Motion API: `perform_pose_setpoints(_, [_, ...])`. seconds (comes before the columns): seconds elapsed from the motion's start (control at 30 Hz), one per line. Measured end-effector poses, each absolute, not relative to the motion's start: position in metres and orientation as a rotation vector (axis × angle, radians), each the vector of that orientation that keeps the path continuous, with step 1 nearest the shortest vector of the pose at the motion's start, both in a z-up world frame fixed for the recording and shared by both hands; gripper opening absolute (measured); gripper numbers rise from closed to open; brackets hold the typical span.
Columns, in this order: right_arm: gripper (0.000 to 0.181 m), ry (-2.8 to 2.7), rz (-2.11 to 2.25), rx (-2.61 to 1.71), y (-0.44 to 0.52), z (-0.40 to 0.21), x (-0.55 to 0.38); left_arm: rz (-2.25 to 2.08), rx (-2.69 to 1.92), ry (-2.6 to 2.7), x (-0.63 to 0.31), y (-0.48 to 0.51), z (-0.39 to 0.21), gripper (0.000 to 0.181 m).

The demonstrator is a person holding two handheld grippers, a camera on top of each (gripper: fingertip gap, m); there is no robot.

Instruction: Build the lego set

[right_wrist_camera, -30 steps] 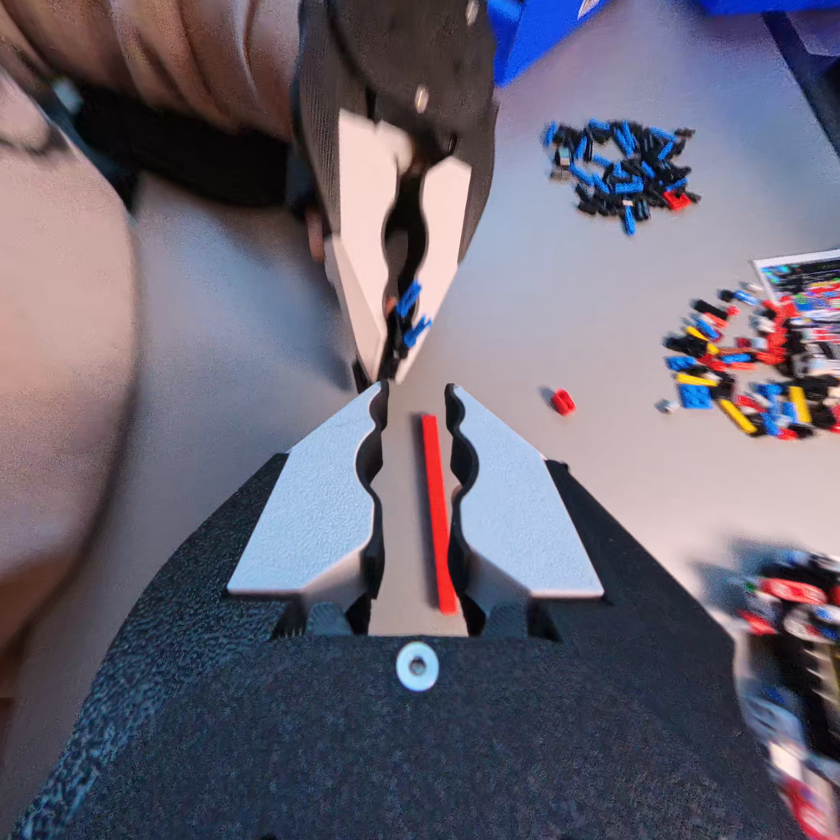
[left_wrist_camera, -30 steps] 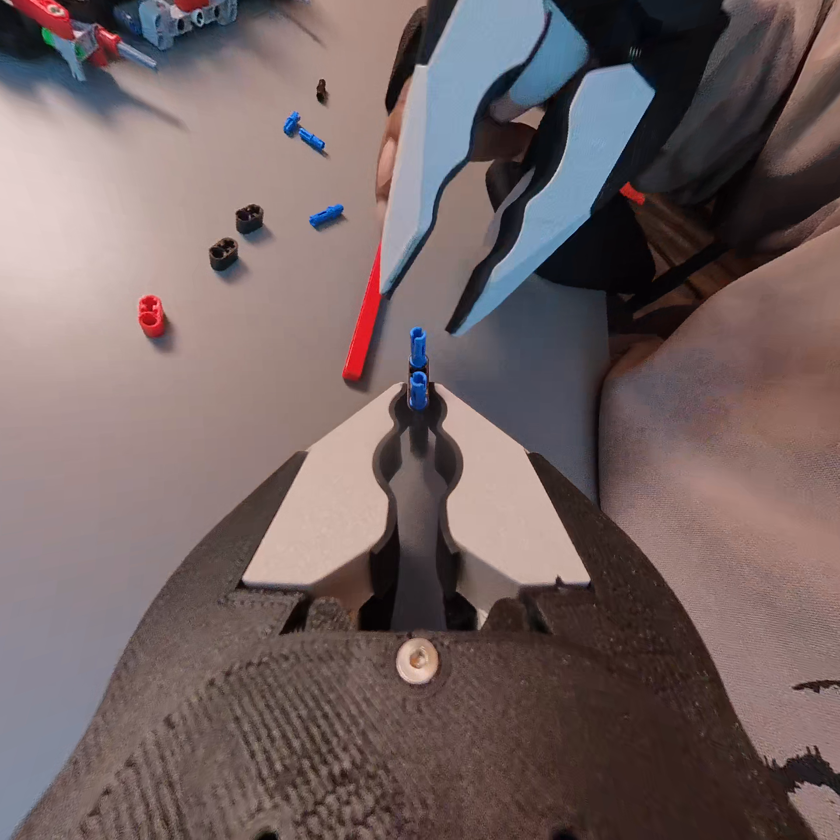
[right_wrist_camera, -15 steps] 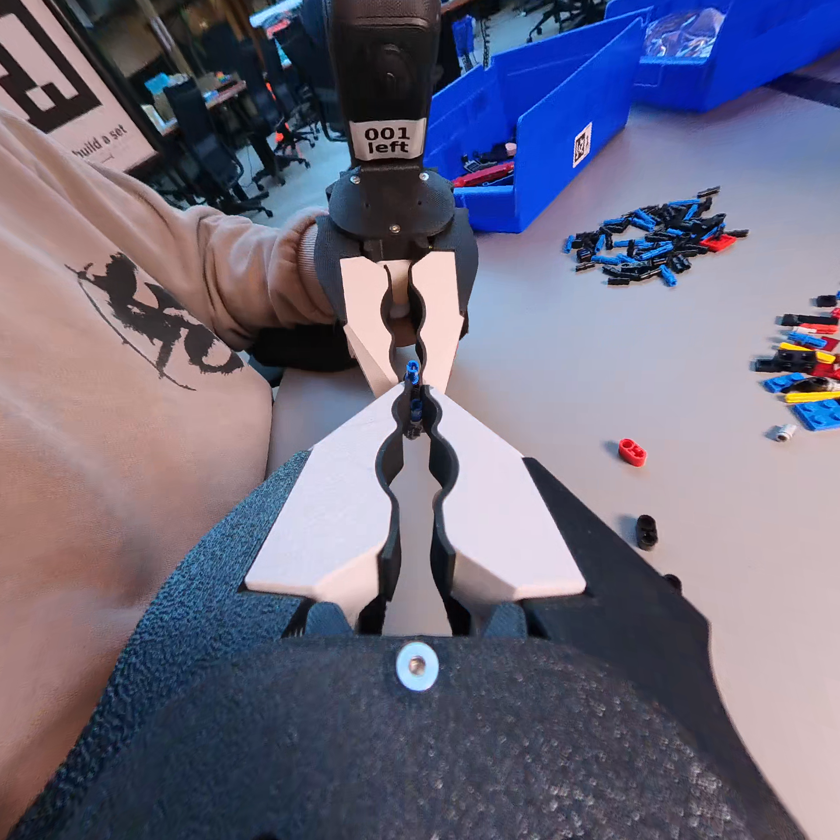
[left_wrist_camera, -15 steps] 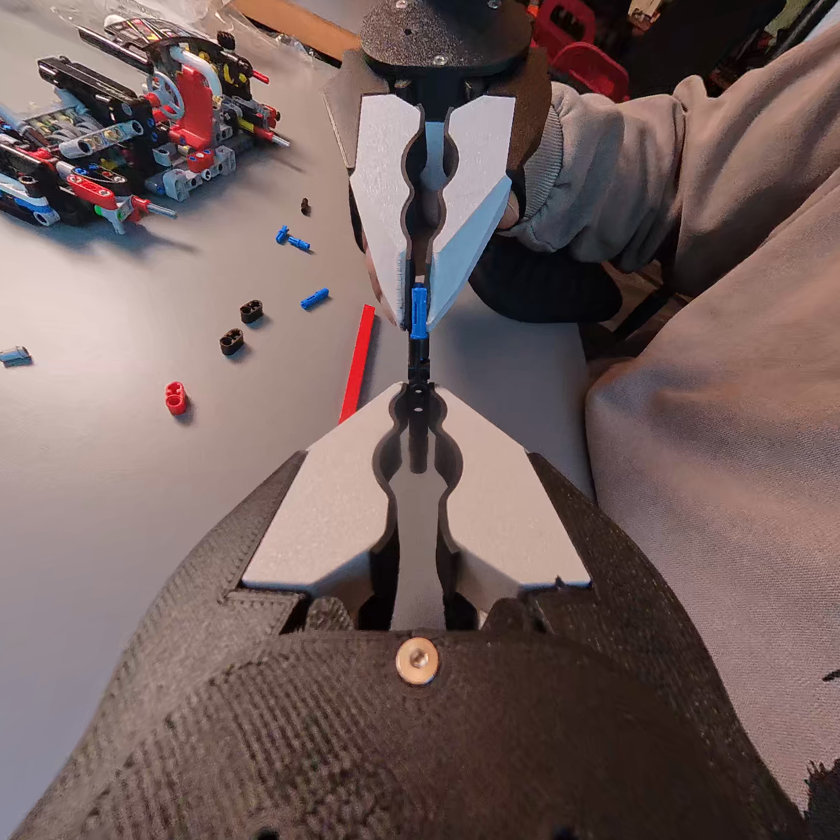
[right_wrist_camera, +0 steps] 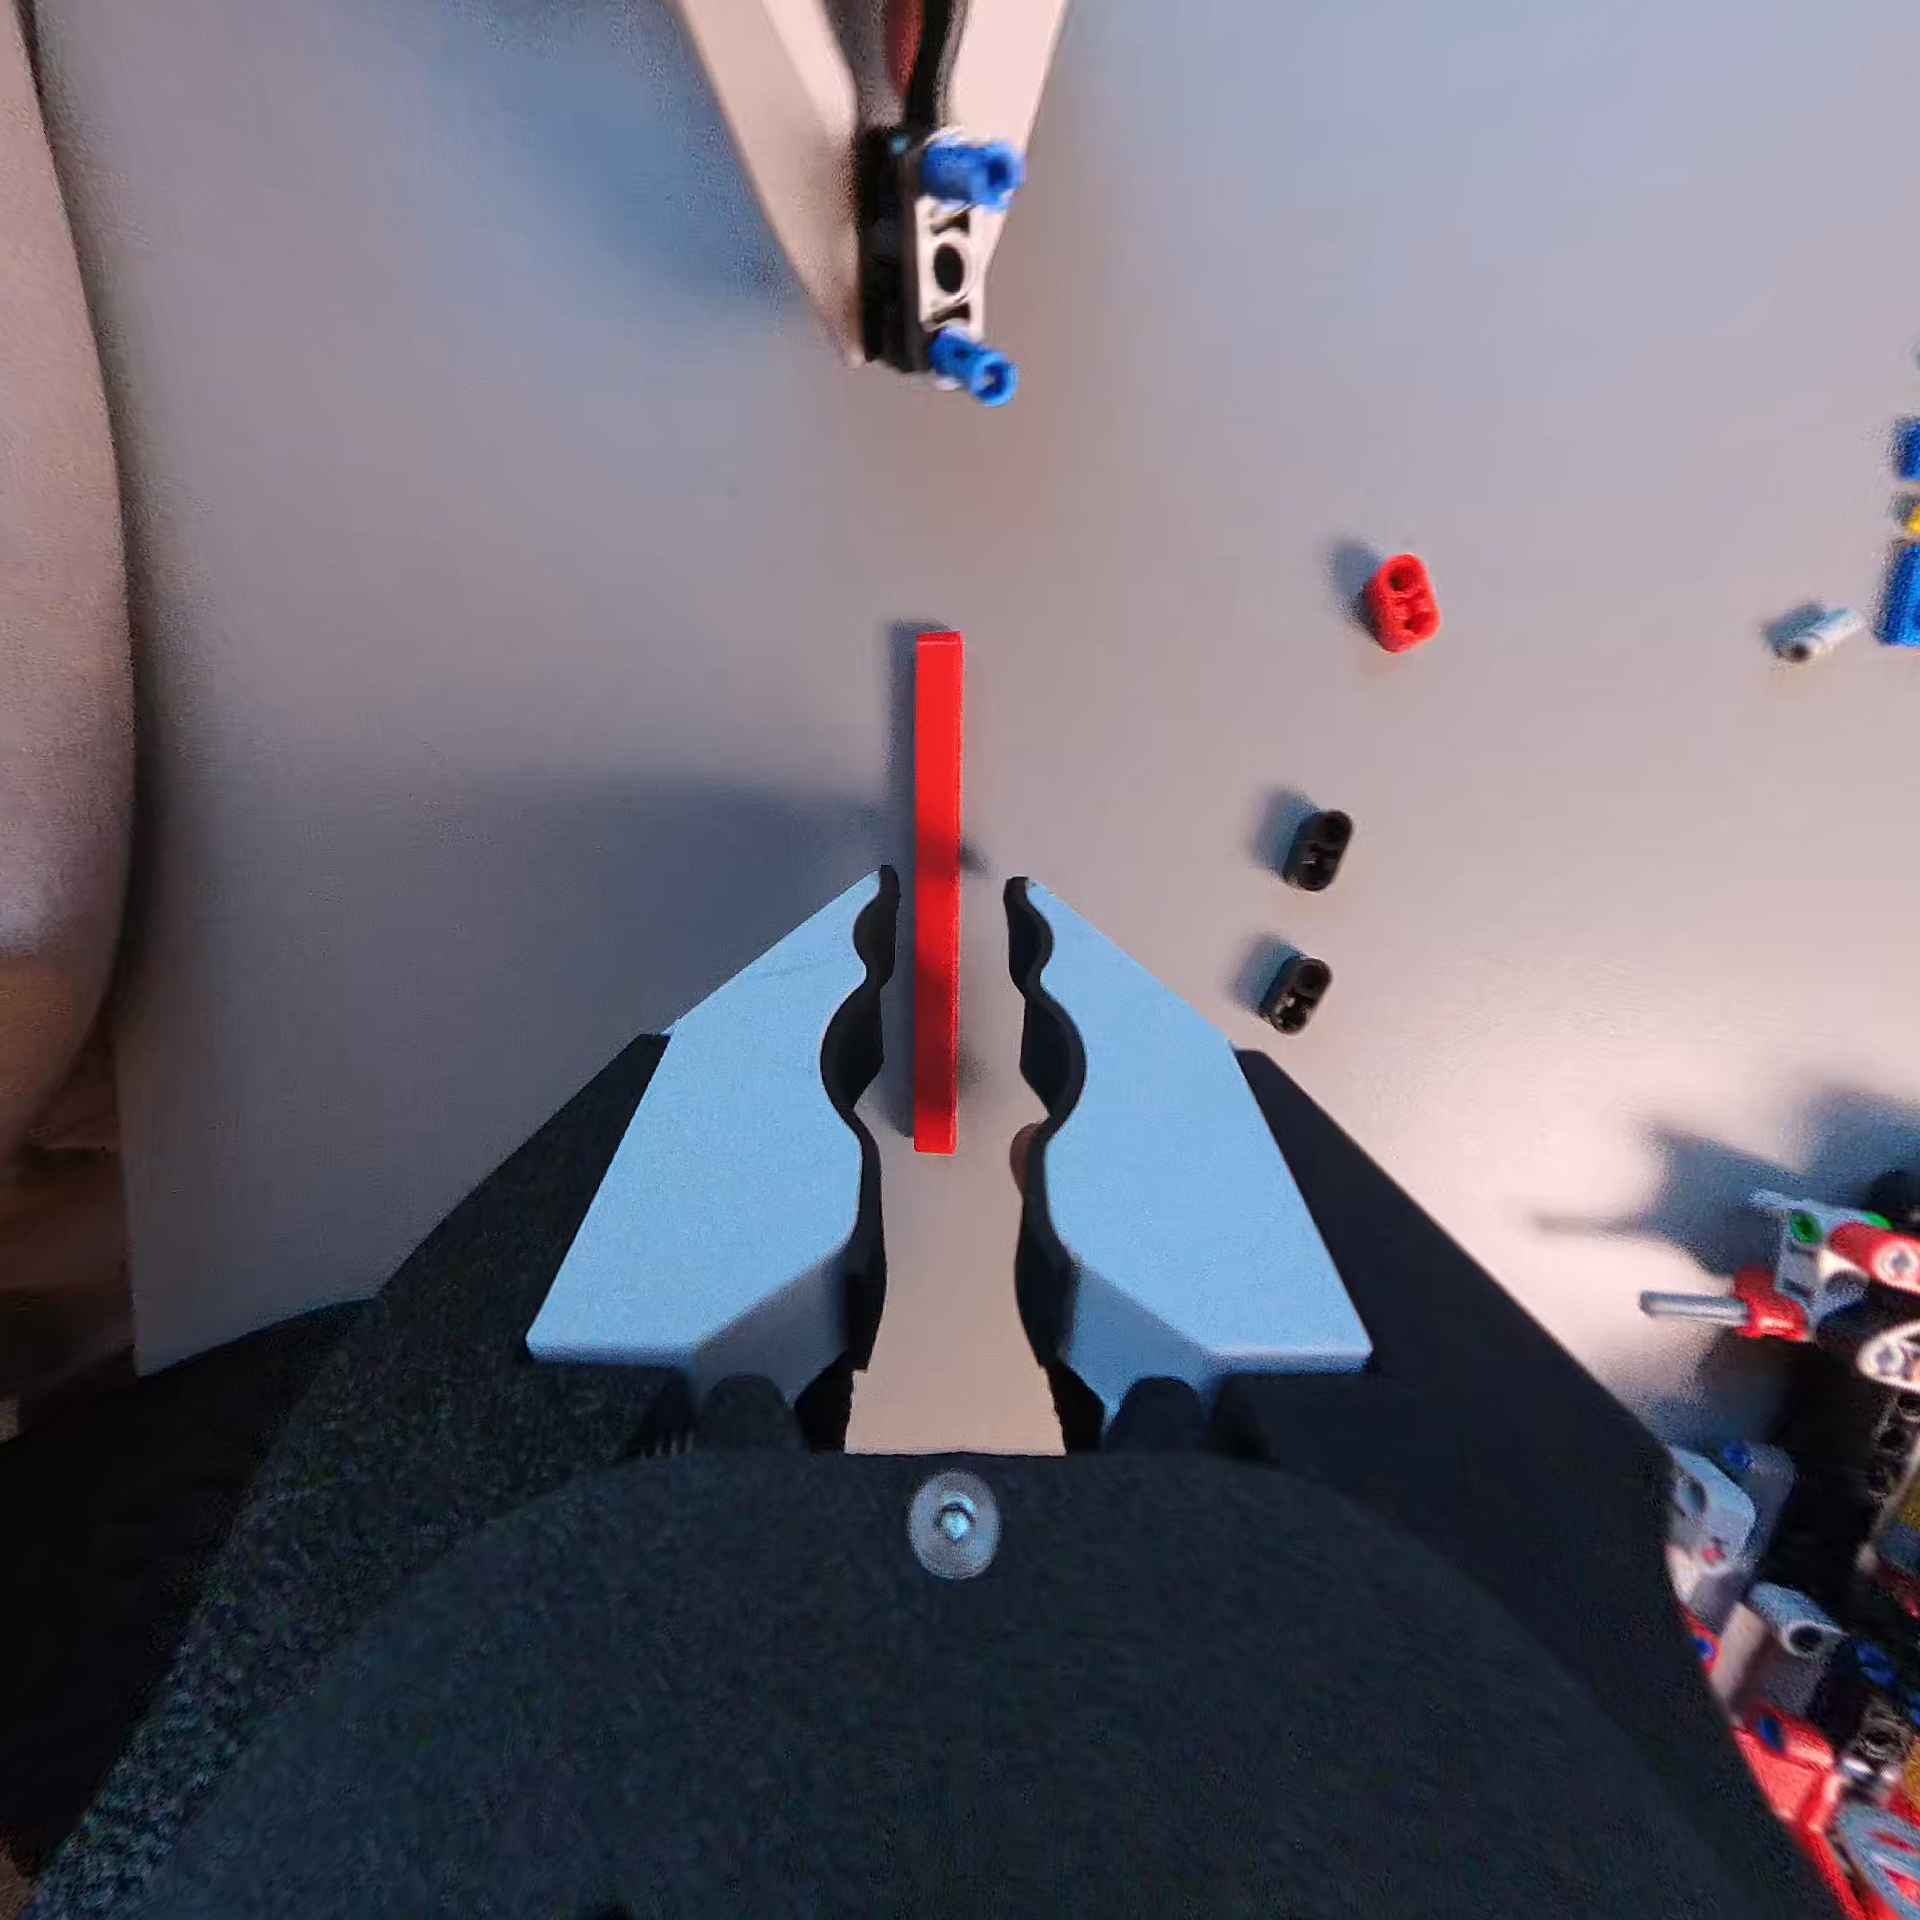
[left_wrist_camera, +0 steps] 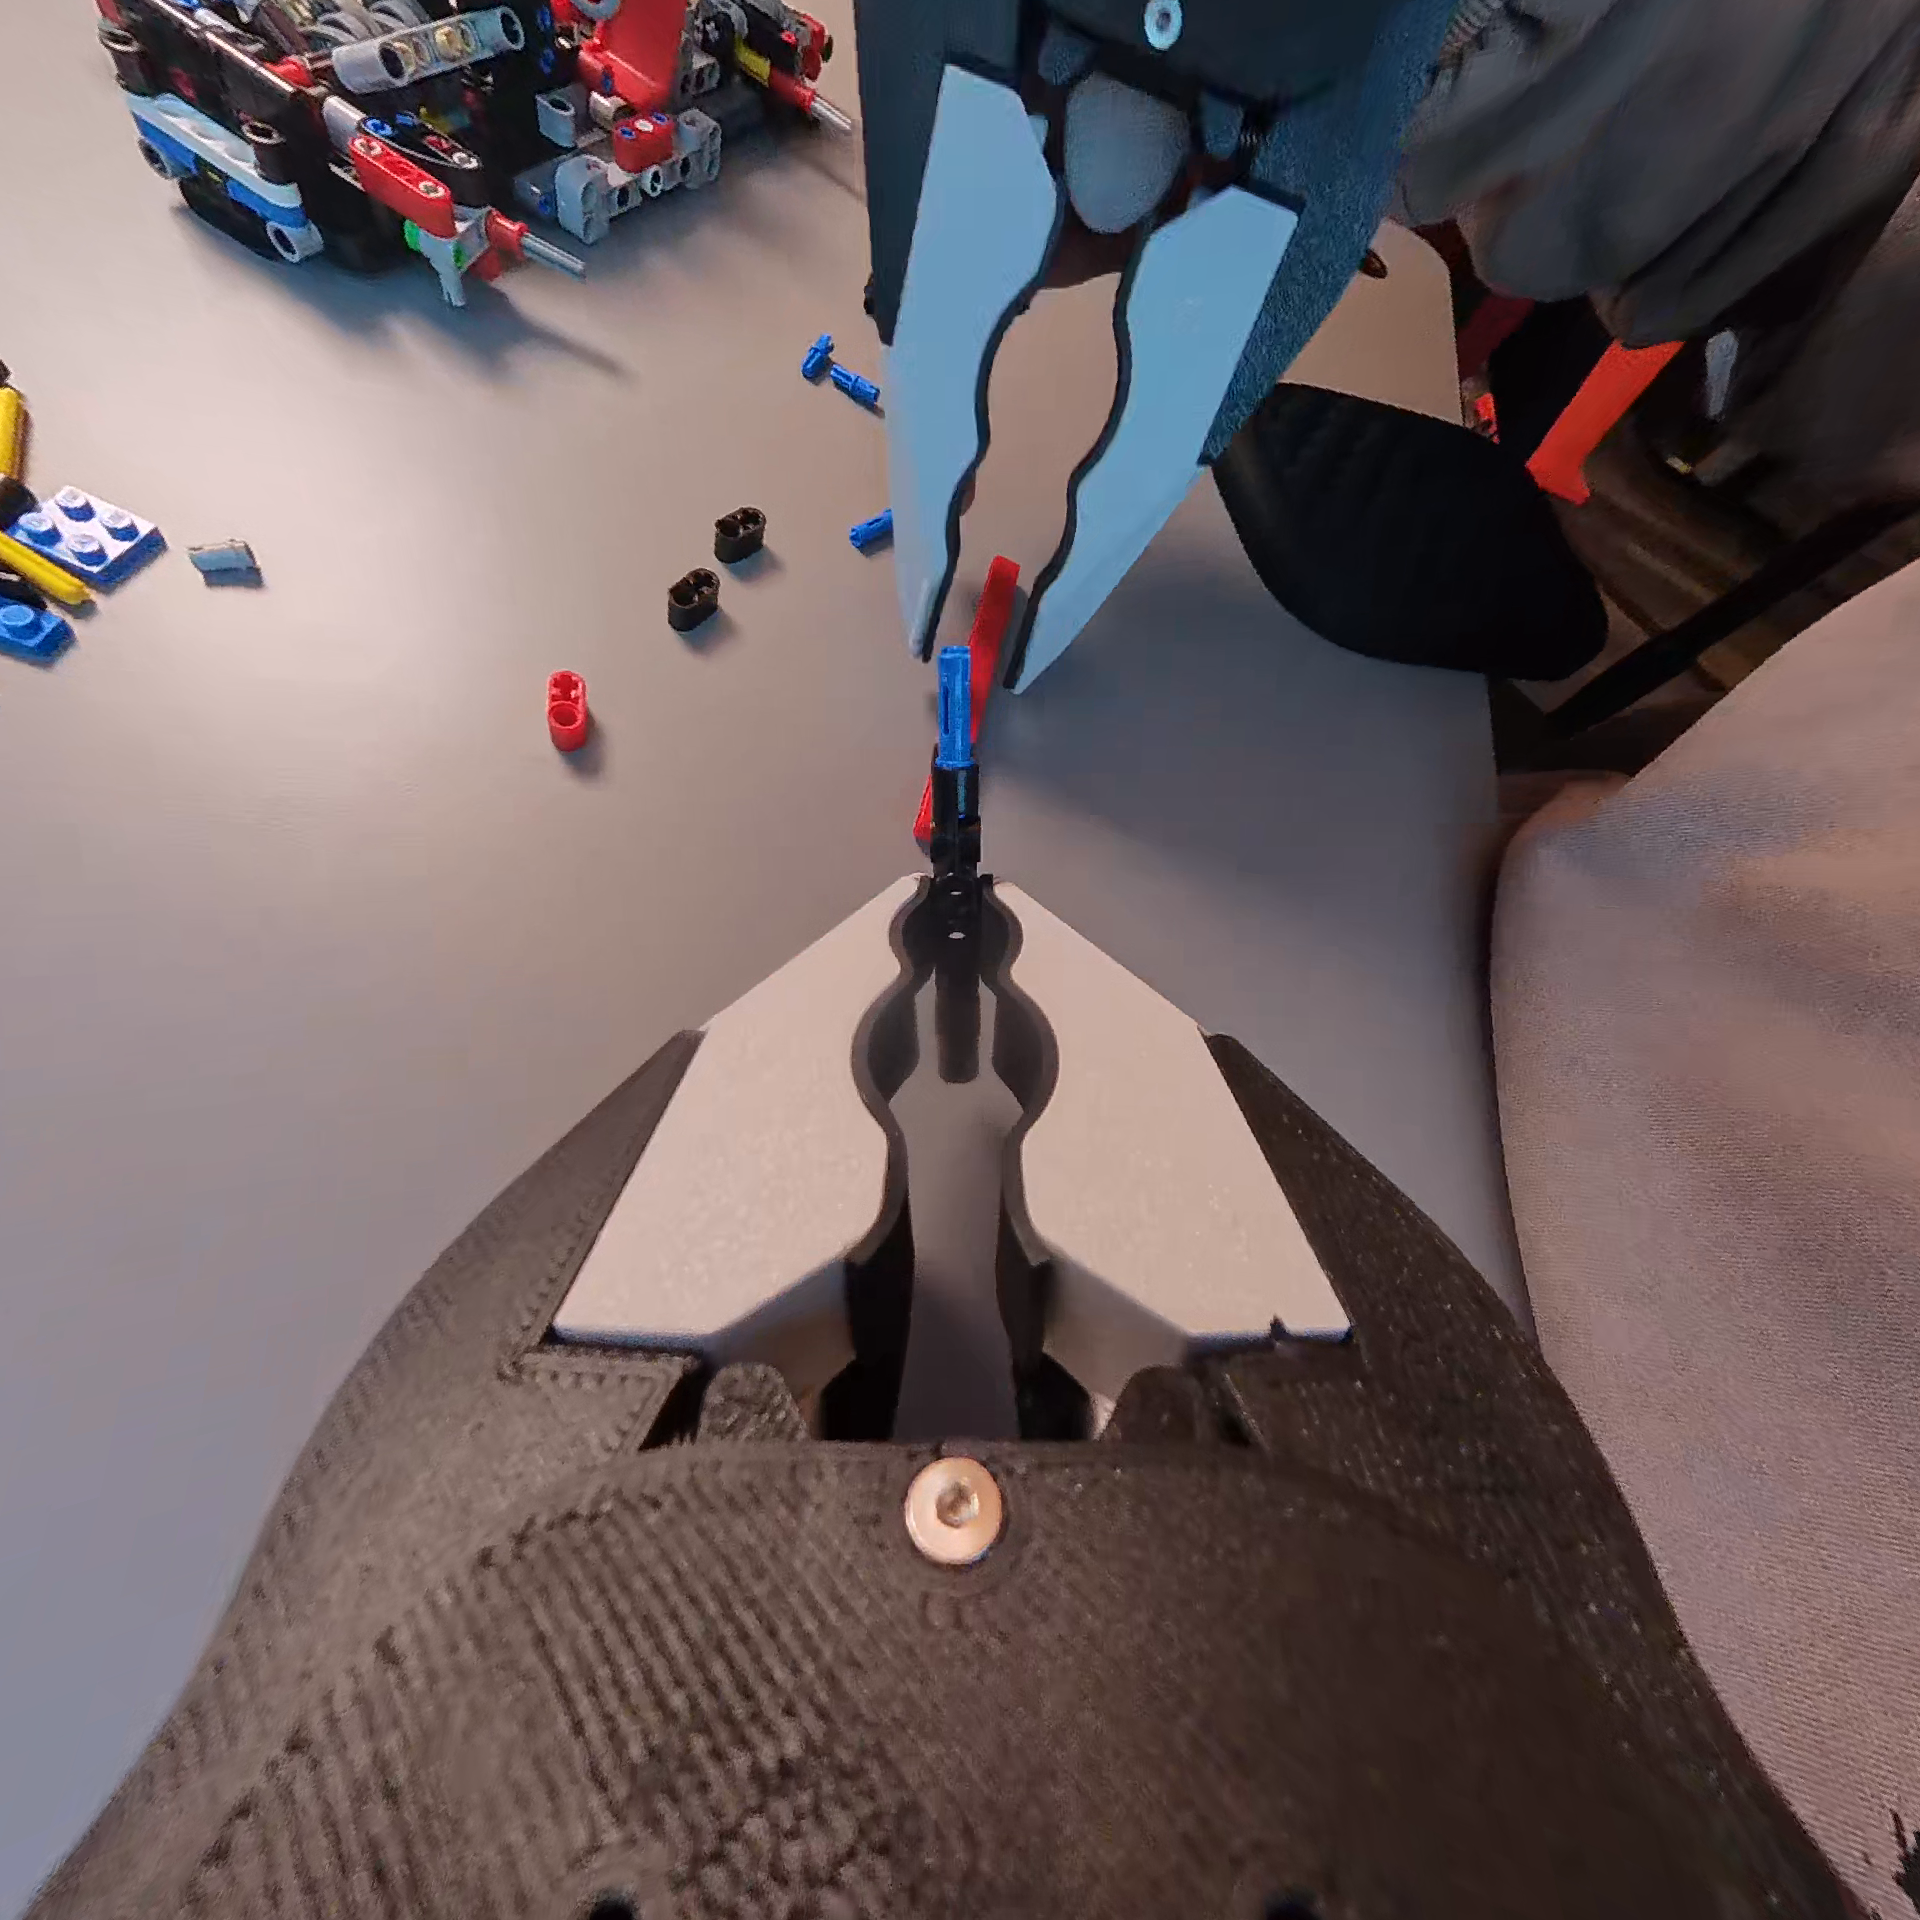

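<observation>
My left gripper is shut on a short black beam with a blue pin sticking out of its far end. In the right wrist view the beam carries two blue pins, held above the table. My right gripper is open and empty, low over the grey table, its jaws either side of a long red tile lying flat. In the left wrist view the right gripper points down just beyond the pin, over the red tile.
The partly built model stands at the far left. Two black connectors, a red connector and loose blue pins lie nearby. Blue plates lie at the left edge. The person's clothed lap borders the table's edge. My right fingertips sit around 8 cm from my left ones.
My right gripper has let go at the beam's blue pin, opened, and dropped down over the red tile. My left gripper still holds the beam, now tilted lower toward the table.
</observation>
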State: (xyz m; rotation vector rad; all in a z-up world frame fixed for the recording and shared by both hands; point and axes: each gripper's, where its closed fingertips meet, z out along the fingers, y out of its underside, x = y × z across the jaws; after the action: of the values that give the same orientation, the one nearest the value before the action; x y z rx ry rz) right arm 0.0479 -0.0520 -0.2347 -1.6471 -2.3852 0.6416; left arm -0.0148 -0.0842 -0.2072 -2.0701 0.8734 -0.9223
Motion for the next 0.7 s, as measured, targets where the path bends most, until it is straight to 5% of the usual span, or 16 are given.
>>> perform_pose_setpoints(0.1, [0.006,-2.402,0.471,-1.567,-0.051,-0.244,0.047,-0.923,-2.075,0.849,-0.019,-0.082,-0.207,0.005])
perform_pose_setpoints(0.4, [0.005,-2.069,-0.228,-1.098,-0.024,-0.235,0.053,-0.907,-2.085,0.777,-0.025,-0.073,-0.206,0.005])
perform_pose_setpoints(0.7, [0.014,-2.036,0.236,-1.437,-0.059,-0.227,0.060,-0.909,-2.098,0.819,-0.018,-0.079,-0.210,0.005])
